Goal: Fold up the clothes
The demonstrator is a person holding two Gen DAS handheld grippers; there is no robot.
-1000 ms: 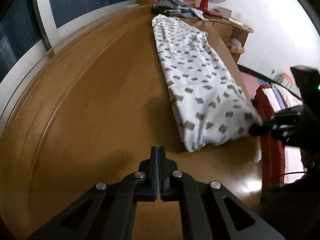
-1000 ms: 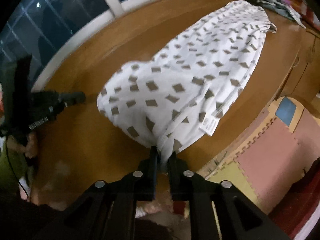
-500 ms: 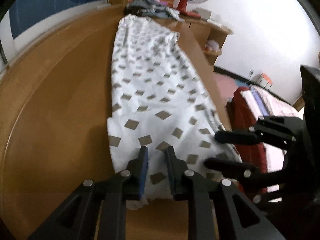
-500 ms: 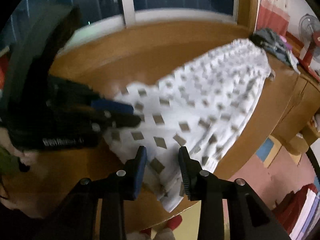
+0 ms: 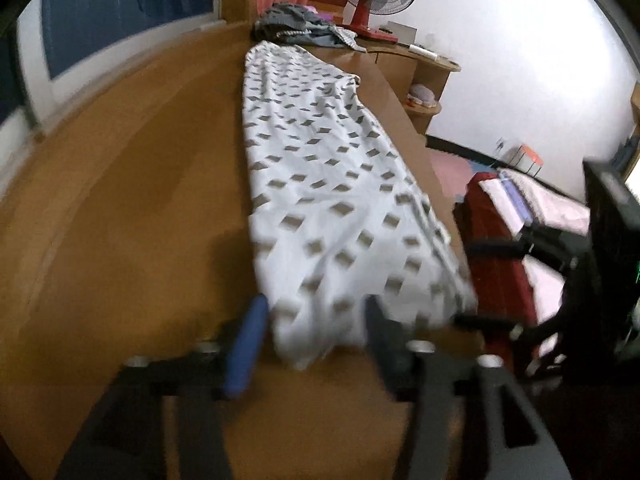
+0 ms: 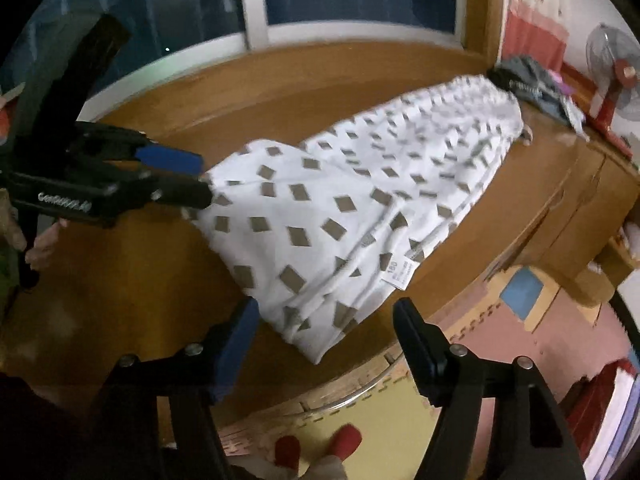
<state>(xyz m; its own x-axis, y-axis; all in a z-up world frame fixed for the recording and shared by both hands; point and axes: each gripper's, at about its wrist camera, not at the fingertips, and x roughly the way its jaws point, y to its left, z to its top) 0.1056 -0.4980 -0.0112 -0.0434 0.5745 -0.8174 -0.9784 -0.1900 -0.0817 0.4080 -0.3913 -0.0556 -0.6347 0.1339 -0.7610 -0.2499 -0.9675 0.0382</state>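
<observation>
Patterned white garment (image 6: 352,208) is laid lengthwise on the wooden tabletop (image 5: 120,208) as a long narrow strip, layered at the right edge, care tag exposed, so lengthwise folding looks done. Crosswise folds seem to be left. Left gripper (image 5: 312,332): jaws apart, straddling the near-left corner, nothing clamped. Right gripper (image 6: 324,340): jaws apart at the near-right end, nothing held. Another clothes heap (image 5: 296,26) is seen at the far end; state can't be judged.
</observation>
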